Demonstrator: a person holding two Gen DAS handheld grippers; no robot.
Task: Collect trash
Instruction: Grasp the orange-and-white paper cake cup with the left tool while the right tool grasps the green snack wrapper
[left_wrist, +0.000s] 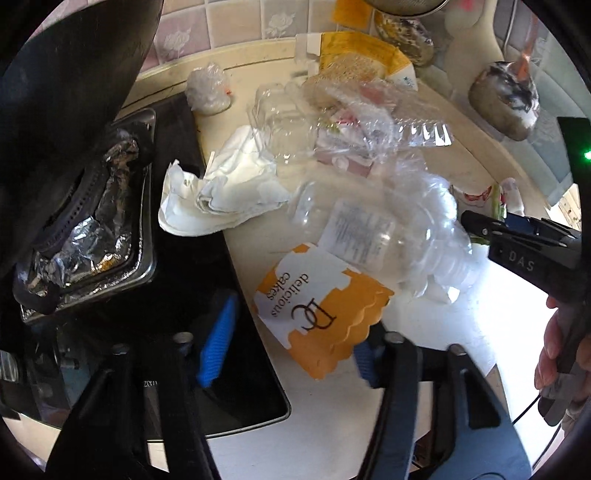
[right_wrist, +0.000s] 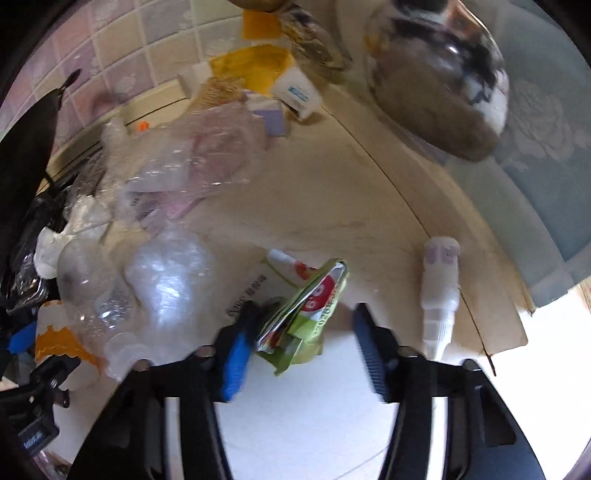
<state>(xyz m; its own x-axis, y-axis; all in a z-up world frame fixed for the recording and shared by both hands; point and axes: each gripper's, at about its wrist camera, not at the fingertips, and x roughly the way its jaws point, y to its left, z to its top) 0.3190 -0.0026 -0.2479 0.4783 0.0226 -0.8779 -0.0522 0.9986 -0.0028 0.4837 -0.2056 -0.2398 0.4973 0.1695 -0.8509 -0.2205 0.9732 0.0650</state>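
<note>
An orange-and-white "delicious cakes" box (left_wrist: 321, 306) lies on the beige counter (left_wrist: 461, 155) beside the black stove. My left gripper (left_wrist: 291, 350) is open, straddling the box's near corner; the left blue pad hangs over the stove, apart from the box. A clear plastic bottle (left_wrist: 373, 236), white tissue (left_wrist: 229, 188) and a clear clamshell (left_wrist: 295, 122) lie beyond. In the right wrist view a crumpled green wrapper (right_wrist: 303, 314) sits between the fingers of my right gripper (right_wrist: 303, 356), which is open; the left pad is against the wrapper, the right pad stands clear.
The stove burner with crumpled foil (left_wrist: 85, 229) is at left under a dark pan (left_wrist: 74, 74). A small white bottle (right_wrist: 439, 288) lies right of the wrapper. A yellow box (left_wrist: 362, 55) and filled bags (left_wrist: 506, 99) stand at the tiled back wall. A hand (left_wrist: 557, 354) is at right.
</note>
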